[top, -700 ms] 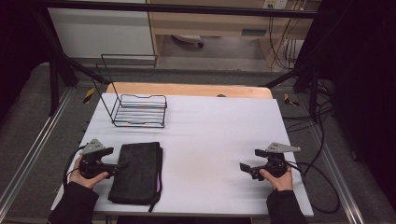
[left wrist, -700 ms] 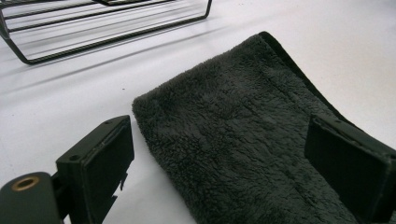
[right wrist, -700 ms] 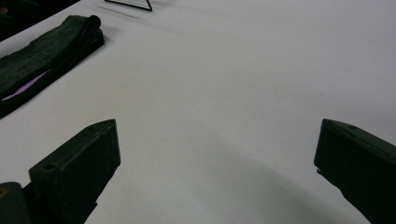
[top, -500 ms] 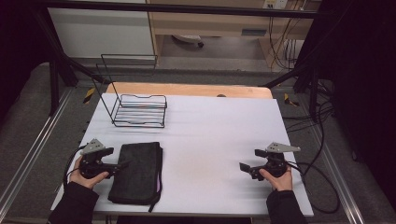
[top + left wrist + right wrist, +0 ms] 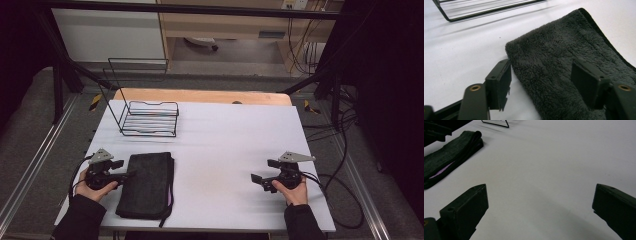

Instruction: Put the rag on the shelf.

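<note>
A dark folded fleece towel [image 5: 147, 185] lies at the front left of the white table [image 5: 225, 135], a violet strip showing in its fold. My left gripper [image 5: 125, 170] rests at the towel's left edge. In the left gripper view its jaws stand apart around the towel's near corner [image 5: 564, 50], one beside it on the table and one over the cloth; the left gripper [image 5: 544, 80] is open, not pressing. My right gripper [image 5: 261, 170] lies at the front right, pointing left. In its own view the right gripper [image 5: 540, 205] is wide open over bare table, the towel [image 5: 451, 150] far off.
A black wire rack [image 5: 150, 117] stands at the back left of the table, seen also as the rack [image 5: 486, 10] beyond the towel. A wooden board edge [image 5: 200, 95] runs behind the white sheet. Cables [image 5: 340, 195] trail off the right side.
</note>
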`<state>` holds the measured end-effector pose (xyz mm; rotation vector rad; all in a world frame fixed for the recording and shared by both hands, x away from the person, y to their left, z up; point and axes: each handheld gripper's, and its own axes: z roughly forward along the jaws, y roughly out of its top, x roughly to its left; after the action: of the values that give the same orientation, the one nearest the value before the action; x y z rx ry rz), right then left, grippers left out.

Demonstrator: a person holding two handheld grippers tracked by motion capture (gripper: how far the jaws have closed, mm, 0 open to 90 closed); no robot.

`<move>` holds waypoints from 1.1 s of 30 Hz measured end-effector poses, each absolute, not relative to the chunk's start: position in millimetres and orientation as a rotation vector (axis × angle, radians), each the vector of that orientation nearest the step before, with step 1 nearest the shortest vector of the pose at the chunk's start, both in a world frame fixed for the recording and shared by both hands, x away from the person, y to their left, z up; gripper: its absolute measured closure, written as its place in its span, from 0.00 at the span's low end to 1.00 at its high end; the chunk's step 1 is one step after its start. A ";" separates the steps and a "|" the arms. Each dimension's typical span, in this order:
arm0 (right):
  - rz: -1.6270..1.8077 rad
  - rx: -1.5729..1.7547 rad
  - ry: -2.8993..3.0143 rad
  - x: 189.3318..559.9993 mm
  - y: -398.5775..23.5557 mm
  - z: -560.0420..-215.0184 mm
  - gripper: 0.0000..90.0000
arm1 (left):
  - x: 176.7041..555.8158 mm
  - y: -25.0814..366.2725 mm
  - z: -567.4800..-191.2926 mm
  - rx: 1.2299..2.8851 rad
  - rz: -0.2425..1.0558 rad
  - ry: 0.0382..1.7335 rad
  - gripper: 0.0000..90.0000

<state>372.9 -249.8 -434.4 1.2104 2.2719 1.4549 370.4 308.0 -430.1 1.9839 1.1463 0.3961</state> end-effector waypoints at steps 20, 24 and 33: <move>1.409 1.095 2.375 388.9 -161.6 -412.4 0.01 | 365.2 306.0 -437.3 2.064 0.288 1.196 0.66; 1.393 1.078 2.381 396.5 -137.8 -409.1 0.01 | 365.0 305.4 -439.4 2.063 0.274 1.213 0.68; 1.394 1.074 2.385 419.8 -70.5 -408.9 0.08 | 365.2 303.1 -441.0 2.058 0.256 1.230 0.77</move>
<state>419.8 -70.5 -408.9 1.0744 2.3851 1.3941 365.2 303.1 -441.0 2.0580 1.2297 0.2563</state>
